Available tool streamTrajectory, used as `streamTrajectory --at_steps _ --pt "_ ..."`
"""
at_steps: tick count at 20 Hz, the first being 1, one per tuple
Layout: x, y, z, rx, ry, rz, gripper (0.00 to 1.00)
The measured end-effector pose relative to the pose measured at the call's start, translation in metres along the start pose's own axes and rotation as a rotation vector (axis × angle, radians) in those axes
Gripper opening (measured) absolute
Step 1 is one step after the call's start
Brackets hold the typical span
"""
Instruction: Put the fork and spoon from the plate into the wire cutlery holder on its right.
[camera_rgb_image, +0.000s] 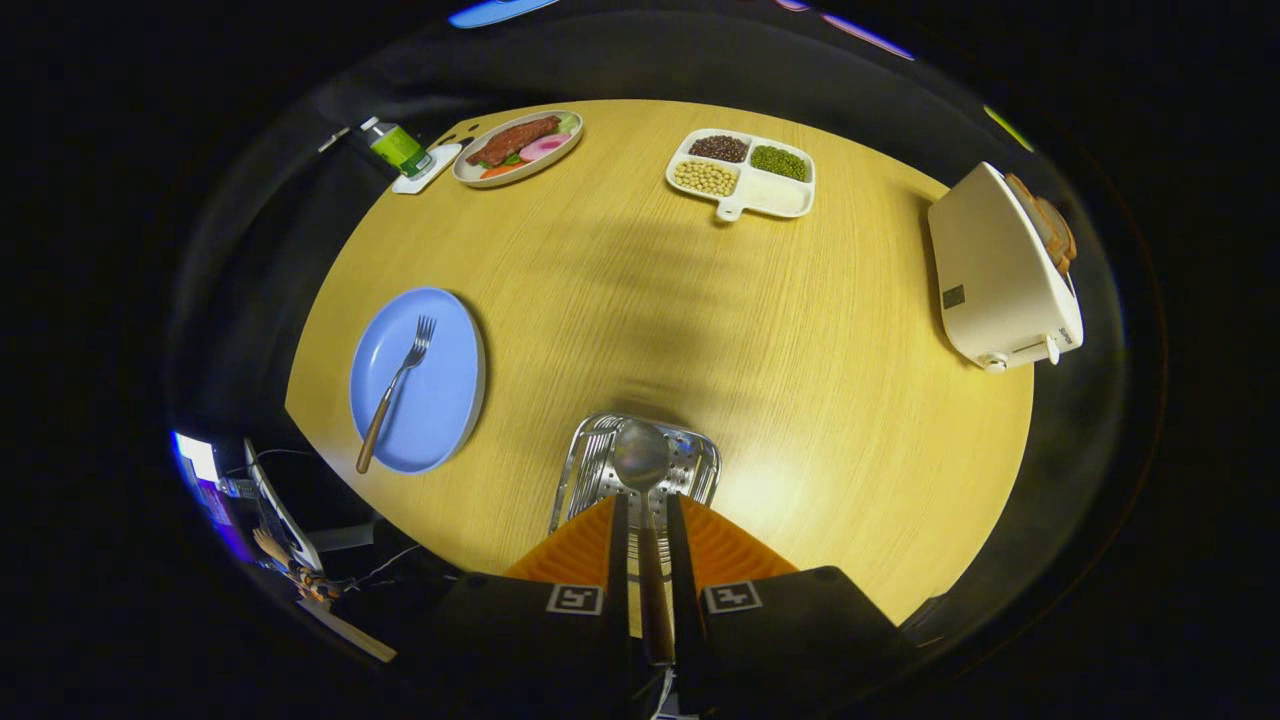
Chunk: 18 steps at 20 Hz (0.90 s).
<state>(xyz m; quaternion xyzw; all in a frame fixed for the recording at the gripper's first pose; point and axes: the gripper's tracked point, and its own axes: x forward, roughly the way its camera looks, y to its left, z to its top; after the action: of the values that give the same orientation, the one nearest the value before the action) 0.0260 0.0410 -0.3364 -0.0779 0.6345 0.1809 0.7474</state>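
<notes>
My gripper (646, 505) is shut on the spoon (641, 458), its two fingers pressing the wooden handle while the metal bowl sticks out just ahead of them. The spoon hangs right above the wire cutlery holder (690, 465), which stands under the fingertips near the table's front edge. To the left of the holder lies the blue plate (440, 390). On the plate rests the fork (395, 385), tines pointing away from me and its wooden handle reaching over the plate's near rim.
On the wooden table (800, 330) beyond: a white toaster (1000, 270) at the right, a divided dish of beans (742, 170), a plate of food (518, 146) and a green bottle (397, 146) on a coaster at the far left.
</notes>
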Motion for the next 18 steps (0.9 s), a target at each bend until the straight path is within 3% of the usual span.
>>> streamTrajectory --at_steps 1,2,4,5,7,14,18 --pt "-0.003 0.0 0.003 0.023 -0.017 0.003 0.33" --pt "-0.007 0.002 0.007 0.044 -0.038 0.017 0.36" --pt "-0.013 0.01 0.012 0.073 -0.077 0.051 0.62" --pt "-0.019 0.014 0.013 0.085 -0.085 0.068 0.85" --pt "-0.028 0.025 0.015 0.105 -0.107 0.093 1.0" --pt "-0.078 0.086 0.046 0.079 -0.317 0.13 0.99" --pt "-0.077 0.133 0.06 0.065 -0.382 0.163 0.99"
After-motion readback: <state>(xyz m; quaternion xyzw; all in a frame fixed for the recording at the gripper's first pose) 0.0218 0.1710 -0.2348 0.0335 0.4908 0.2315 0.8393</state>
